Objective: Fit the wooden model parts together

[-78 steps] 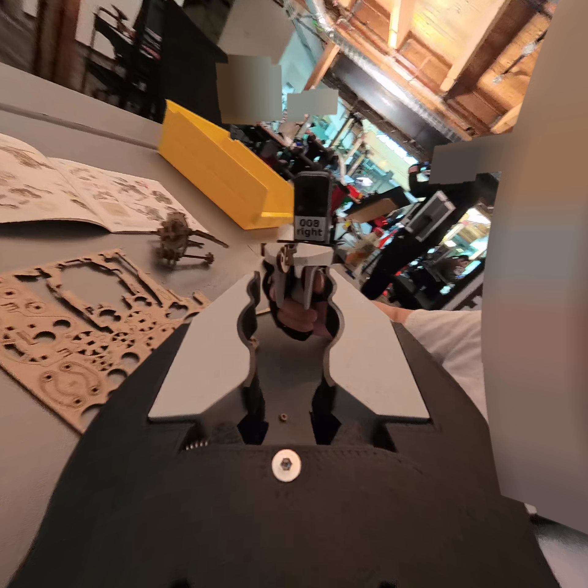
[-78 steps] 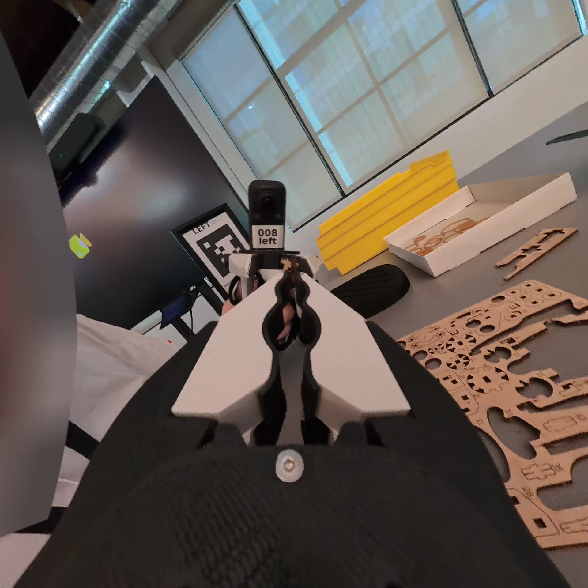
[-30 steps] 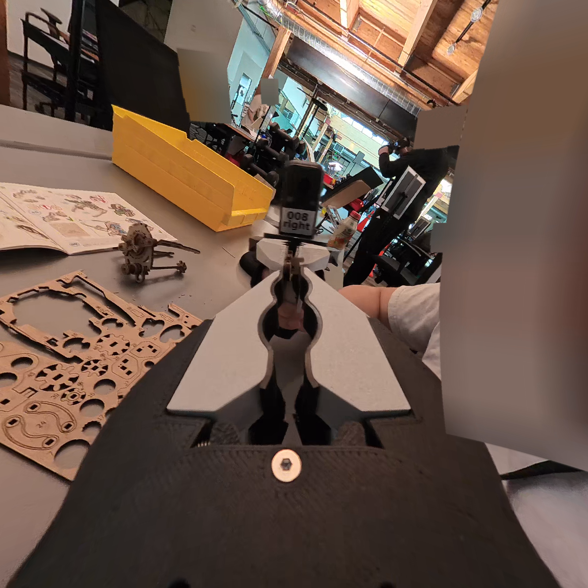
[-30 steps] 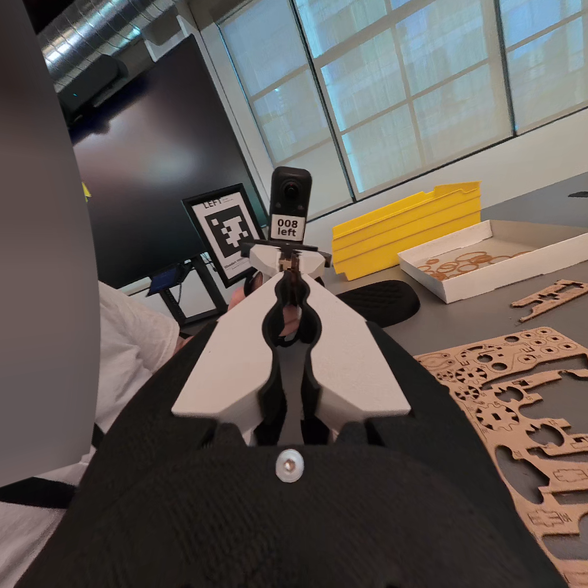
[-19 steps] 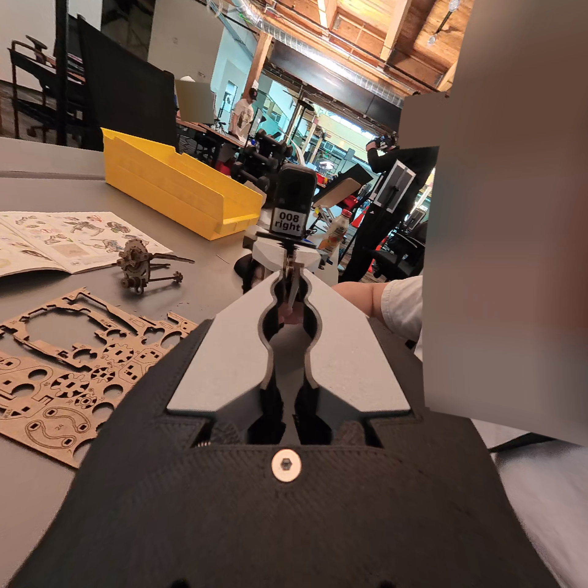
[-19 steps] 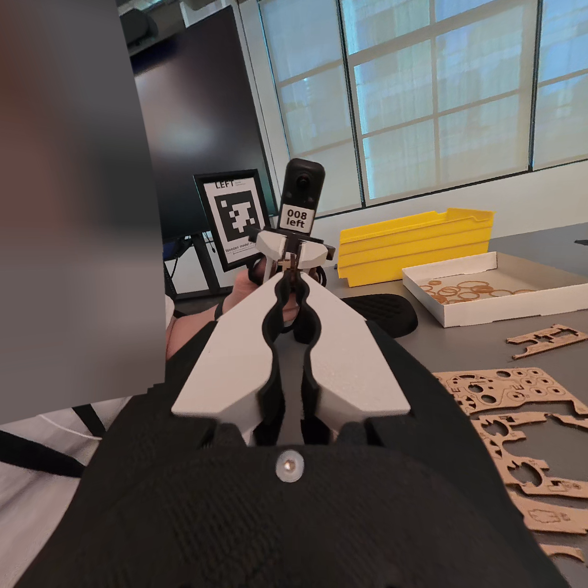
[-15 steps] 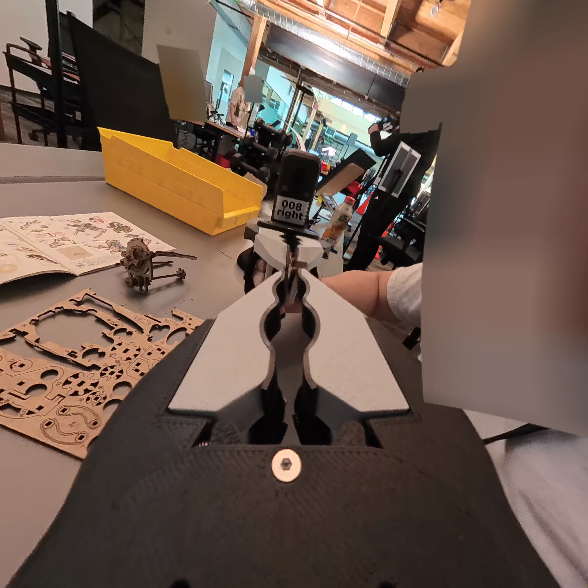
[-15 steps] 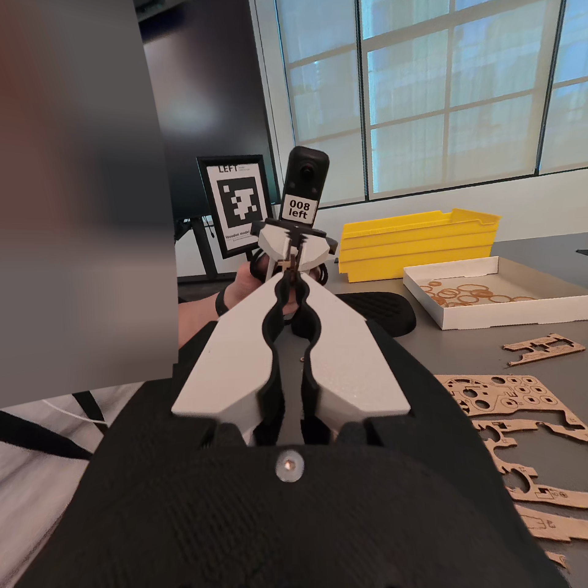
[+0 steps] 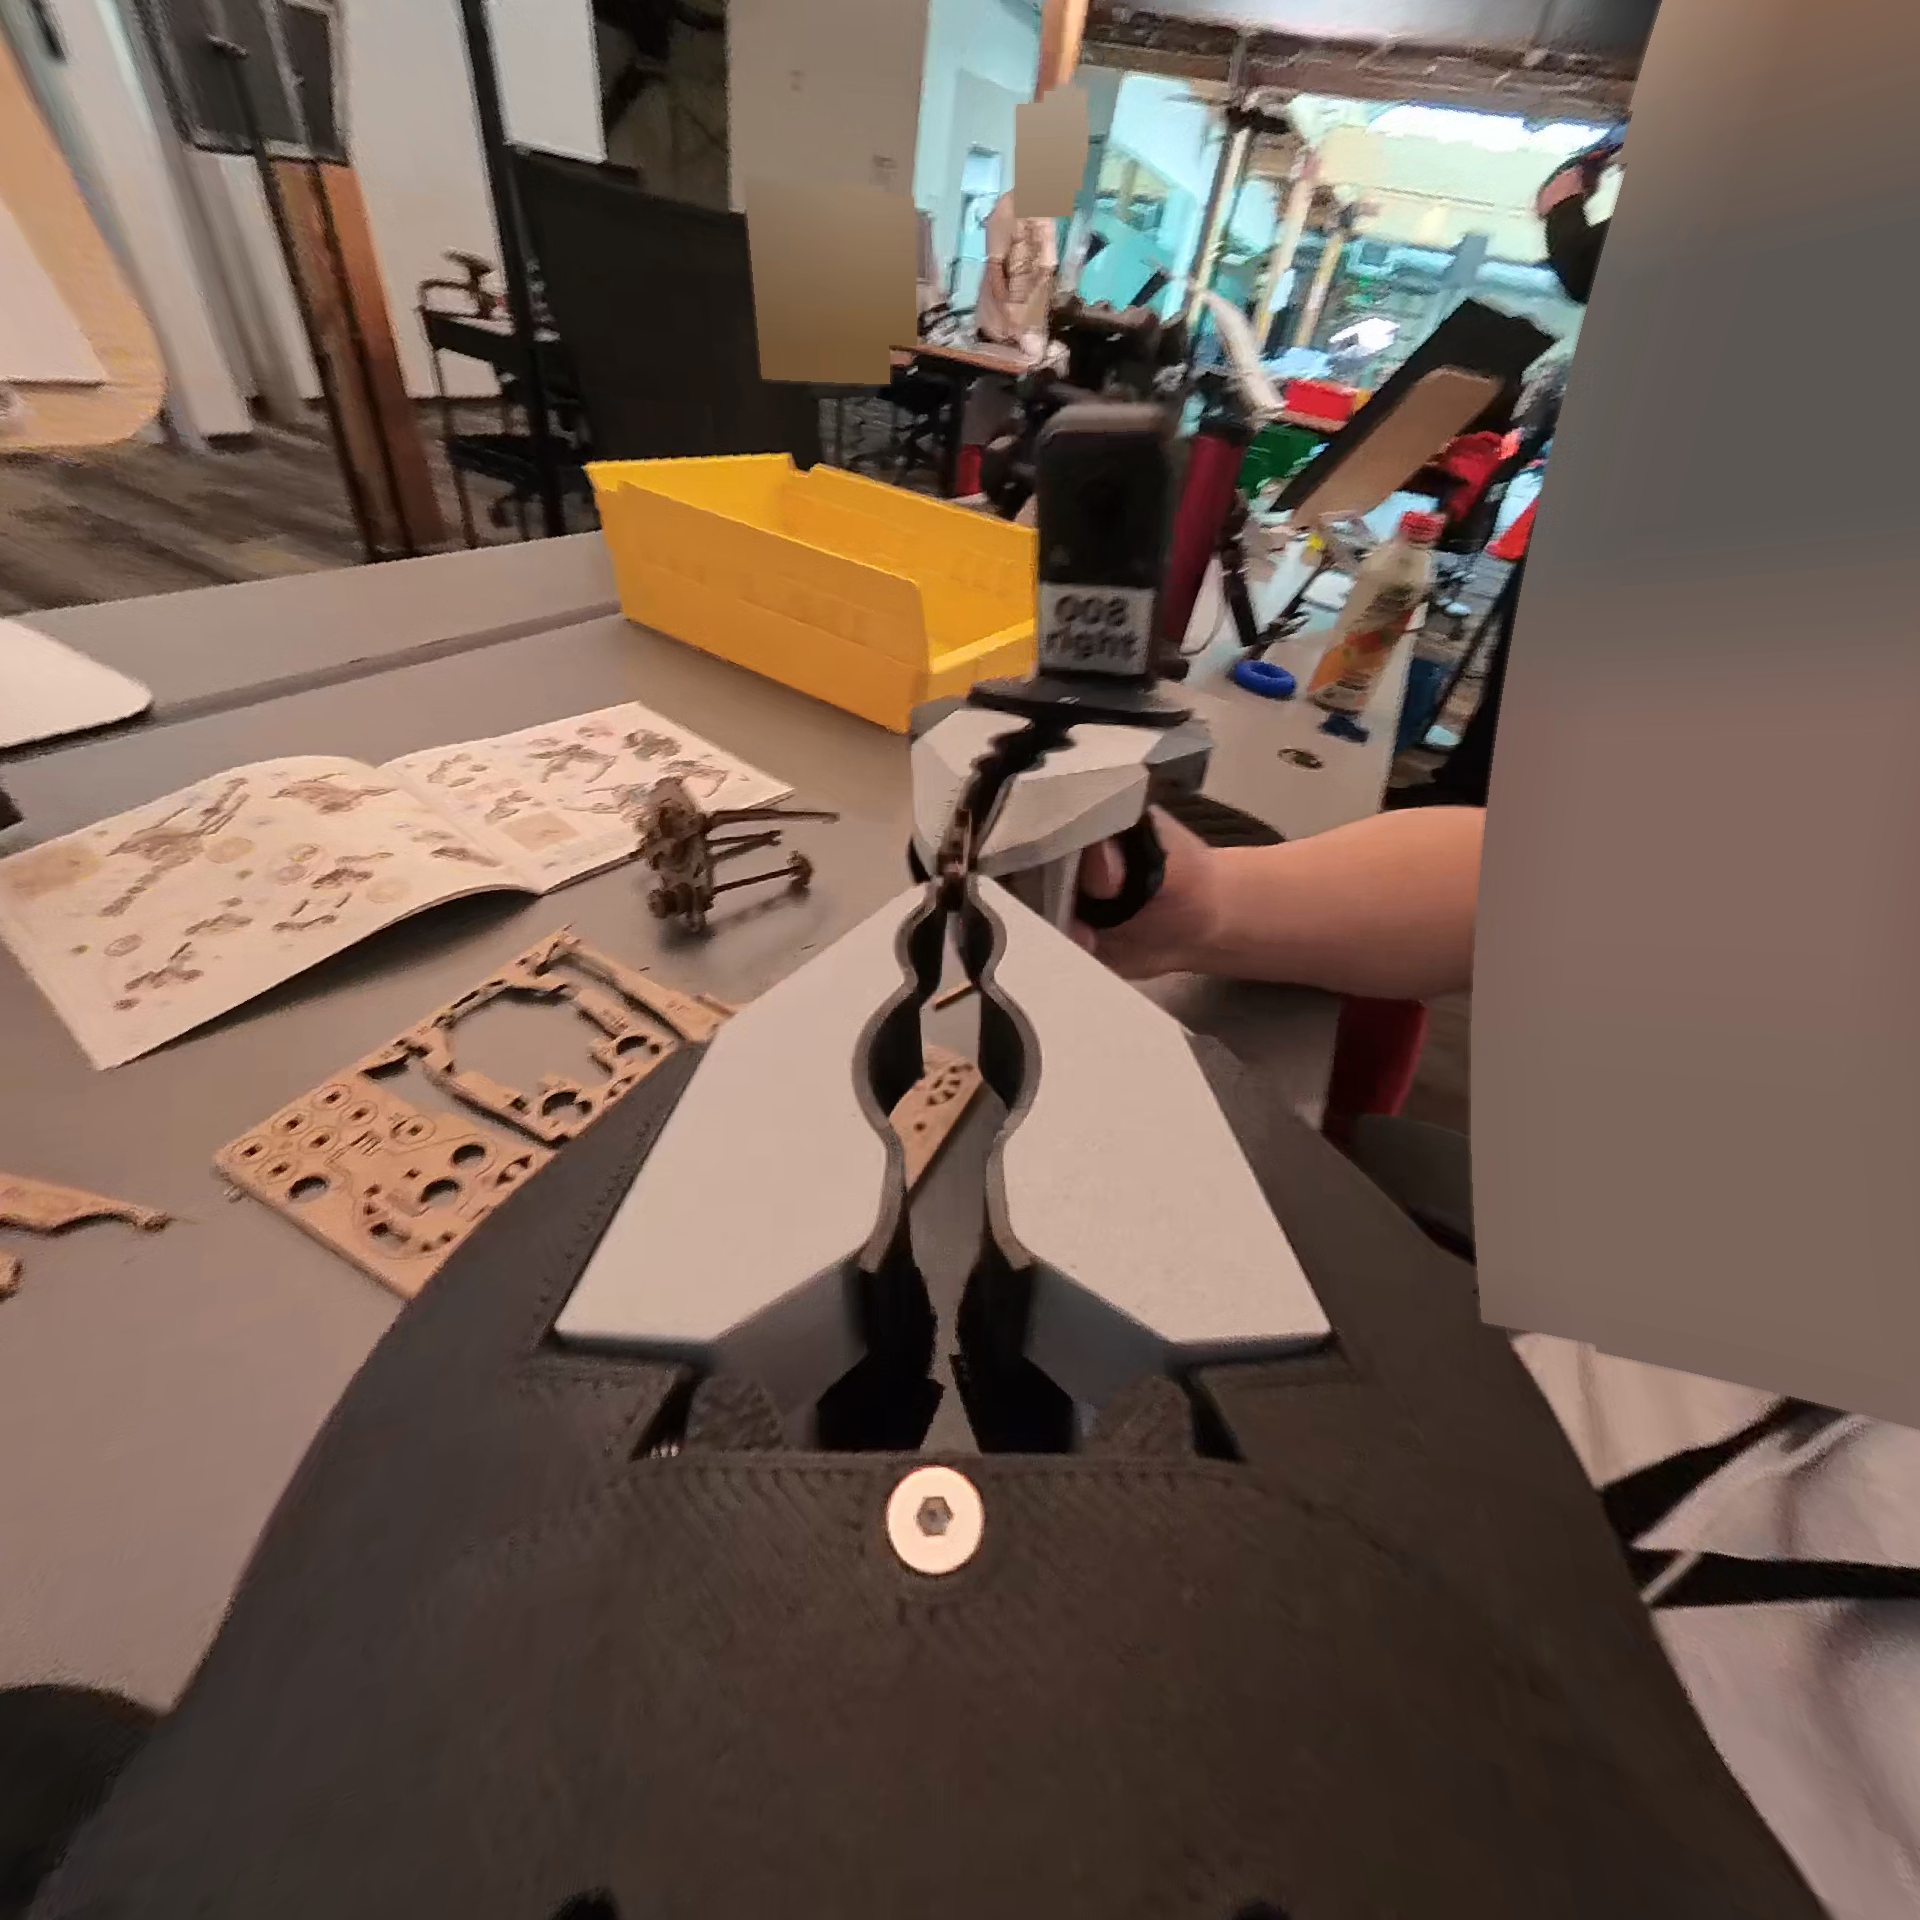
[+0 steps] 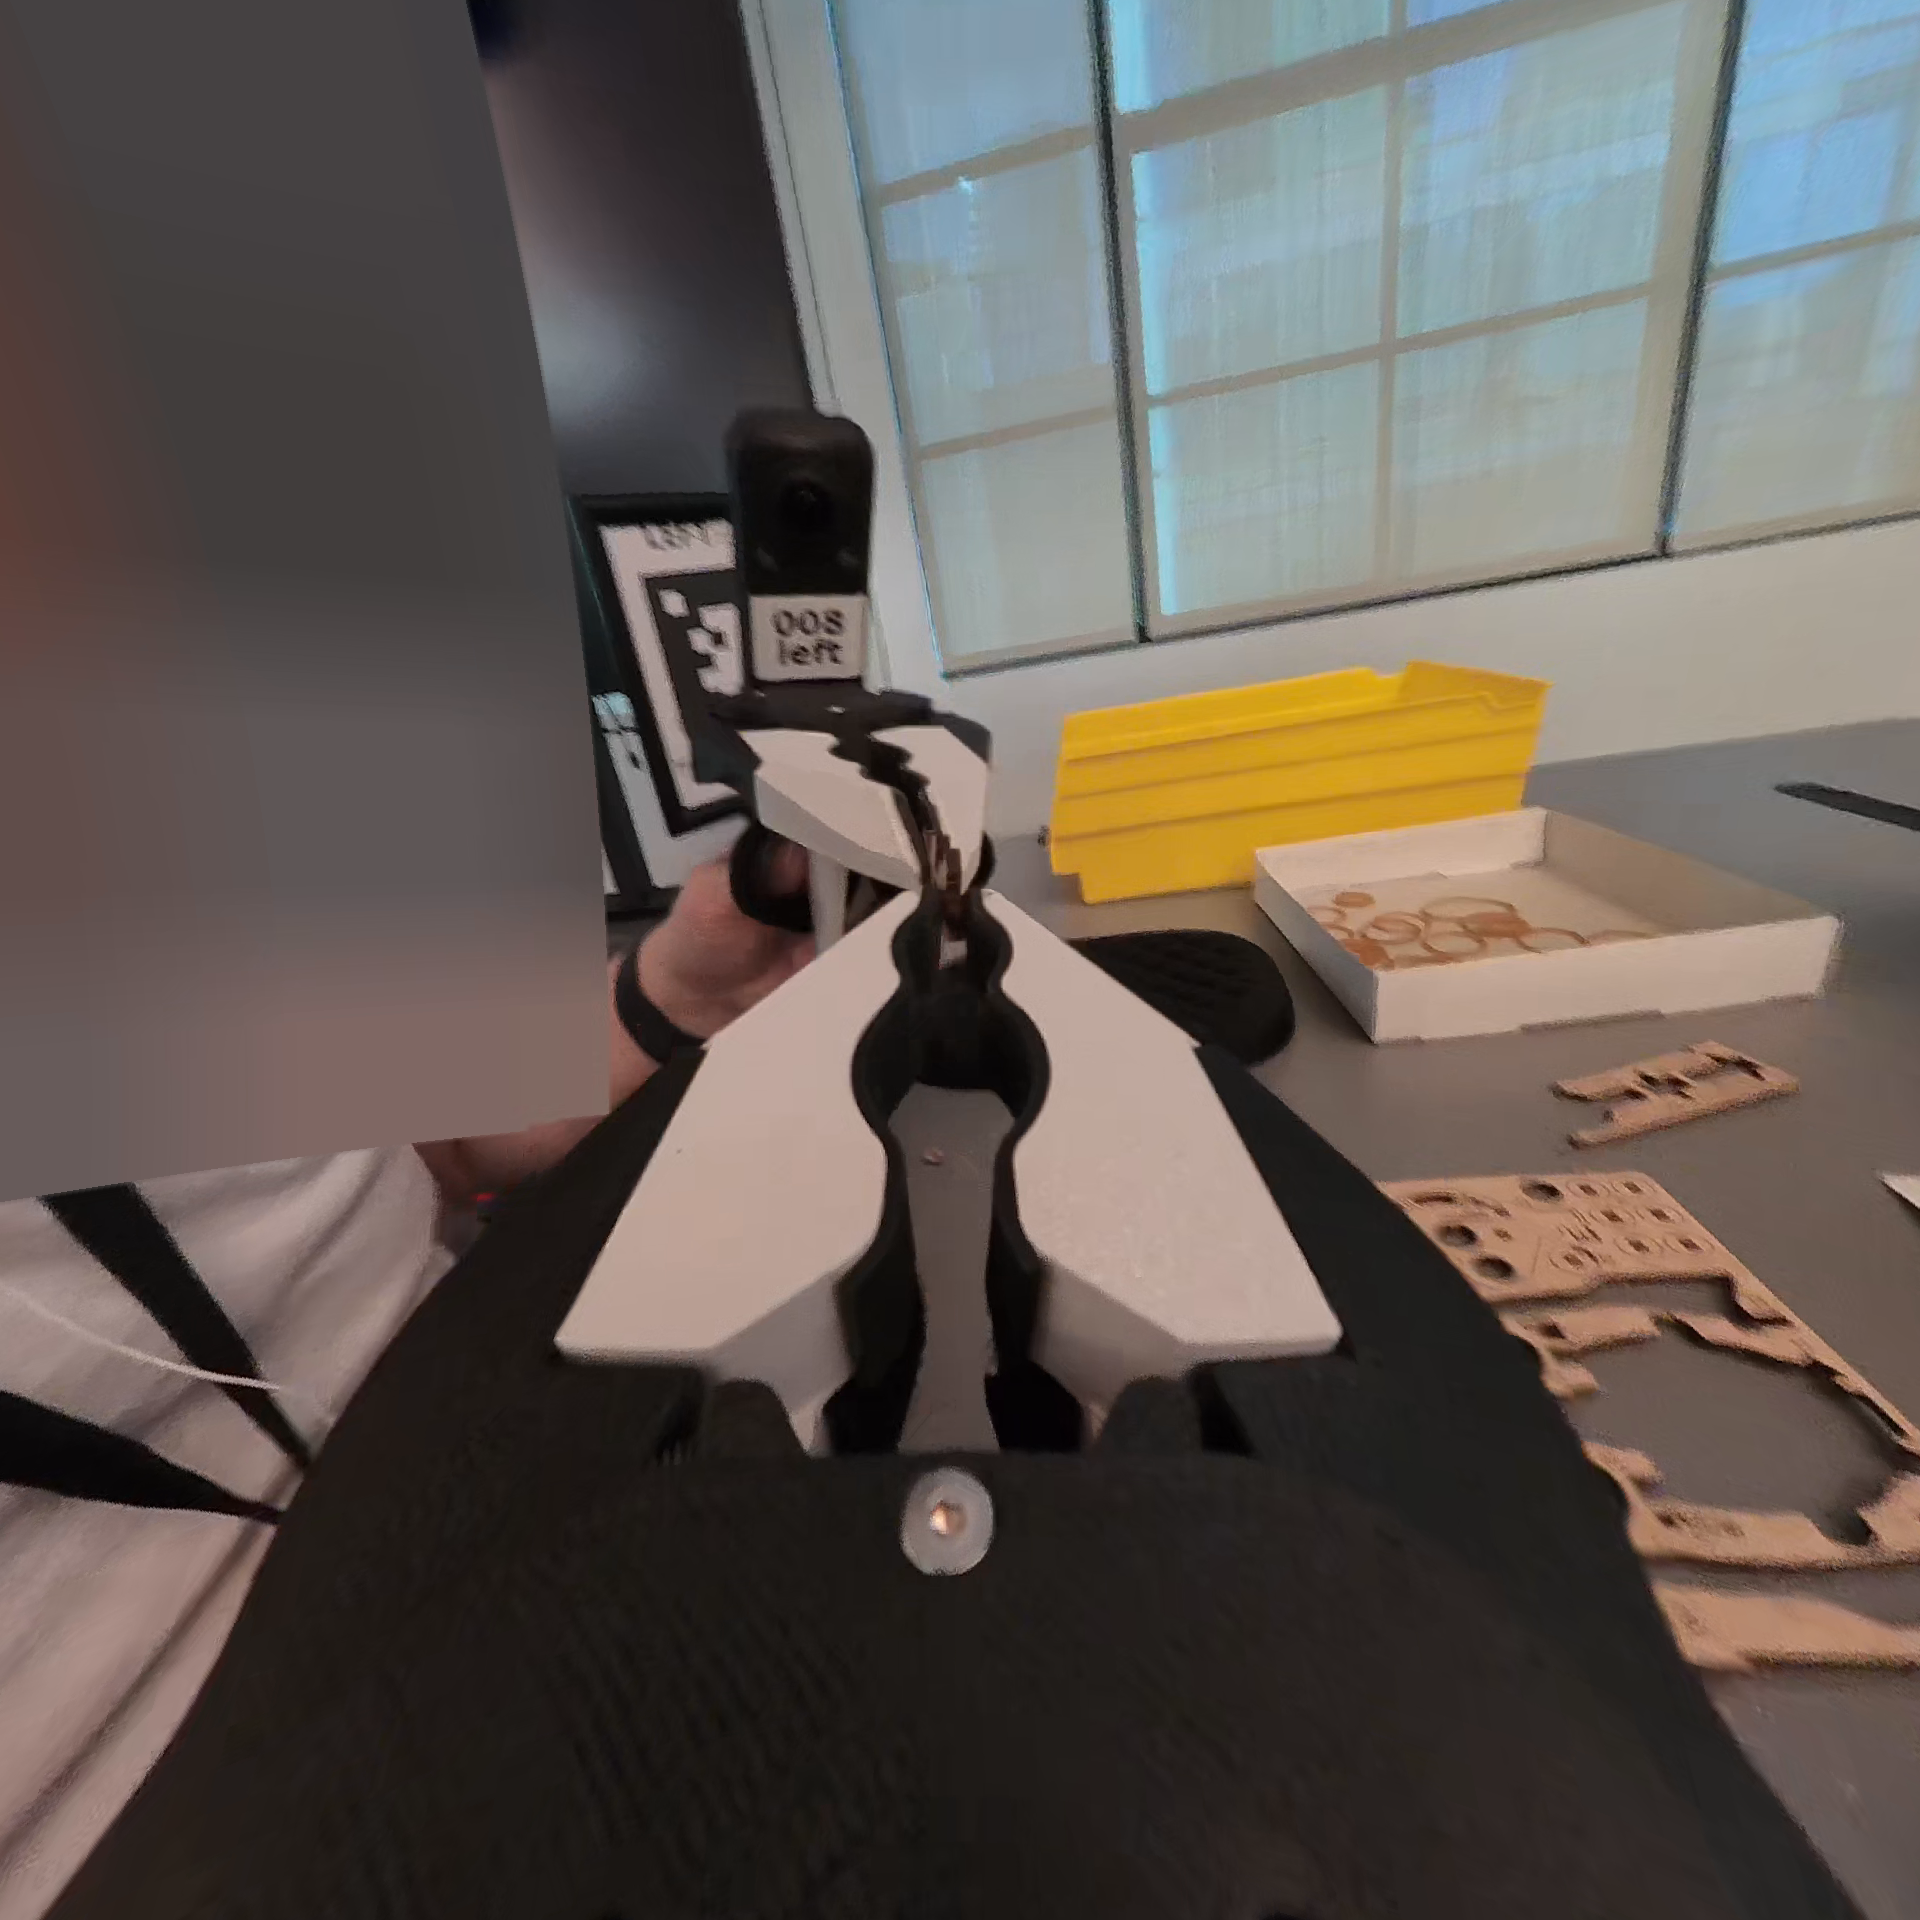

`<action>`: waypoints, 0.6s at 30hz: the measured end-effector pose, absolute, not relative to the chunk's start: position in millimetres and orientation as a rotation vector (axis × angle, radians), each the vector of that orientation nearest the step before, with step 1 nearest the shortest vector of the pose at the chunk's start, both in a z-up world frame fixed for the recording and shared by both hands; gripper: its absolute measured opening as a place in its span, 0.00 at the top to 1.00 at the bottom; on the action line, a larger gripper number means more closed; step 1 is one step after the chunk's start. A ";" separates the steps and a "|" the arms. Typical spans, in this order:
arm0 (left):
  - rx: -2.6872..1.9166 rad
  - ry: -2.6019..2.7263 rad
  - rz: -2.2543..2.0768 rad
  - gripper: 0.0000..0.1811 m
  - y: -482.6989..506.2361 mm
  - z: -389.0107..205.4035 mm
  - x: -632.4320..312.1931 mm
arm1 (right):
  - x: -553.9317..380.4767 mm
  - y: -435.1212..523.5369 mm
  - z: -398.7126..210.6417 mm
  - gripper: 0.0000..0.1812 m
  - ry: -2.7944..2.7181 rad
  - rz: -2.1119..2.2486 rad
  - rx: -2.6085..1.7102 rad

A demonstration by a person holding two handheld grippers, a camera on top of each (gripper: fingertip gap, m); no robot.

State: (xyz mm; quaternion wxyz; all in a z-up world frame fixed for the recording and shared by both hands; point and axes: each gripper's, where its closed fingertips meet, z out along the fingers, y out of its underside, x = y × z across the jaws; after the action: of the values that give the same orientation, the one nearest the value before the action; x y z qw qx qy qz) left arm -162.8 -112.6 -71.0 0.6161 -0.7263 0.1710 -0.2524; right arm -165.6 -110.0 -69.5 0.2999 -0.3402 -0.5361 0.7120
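Observation:
My left gripper (image 9: 951, 896) and my right gripper (image 10: 943, 906) face each other tip to tip, held above the grey table. Each is shut on a thin small wooden part. The part in the left gripper (image 10: 928, 836) is a dark toothed strip. The part in the right gripper (image 9: 954, 831) stands on edge between its jaws. The two parts meet where the tips touch; whether they are joined is hidden. The right gripper's body also shows in the left wrist view (image 9: 1055, 790), and the left gripper's body in the right wrist view (image 10: 862, 800).
A partly built wooden model (image 9: 691, 854) stands by an open booklet (image 9: 312, 852). Punched wooden sheets (image 9: 468, 1101) (image 10: 1621, 1309) lie on the table. A yellow bin (image 10: 1288, 769), a white tray of rings (image 10: 1538, 1003) and a black pad (image 10: 1195, 987) stand farther off. Left and right tips are no more than a few centimetres apart. Both grippers' tips are roughly 20 cm from the partly built wooden model (image 9: 691, 854).
The left gripper, open 2.6 s ago, has shut on a small part. Both grippers have tilted down to level and stayed tip to tip, the views swinging across the table.

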 end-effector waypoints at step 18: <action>-1.586 0.095 -0.643 0.99 -140.9 -68.7 -246.3 | -185.9 -130.1 -184.6 0.91 -2.039 1.264 -1.125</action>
State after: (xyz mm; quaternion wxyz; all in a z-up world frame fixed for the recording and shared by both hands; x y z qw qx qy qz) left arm -246.3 -140.9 -68.7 0.6546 -0.6995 0.0421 -0.2836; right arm -185.9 -130.1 -184.6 0.2433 -0.4119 -0.7463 0.4627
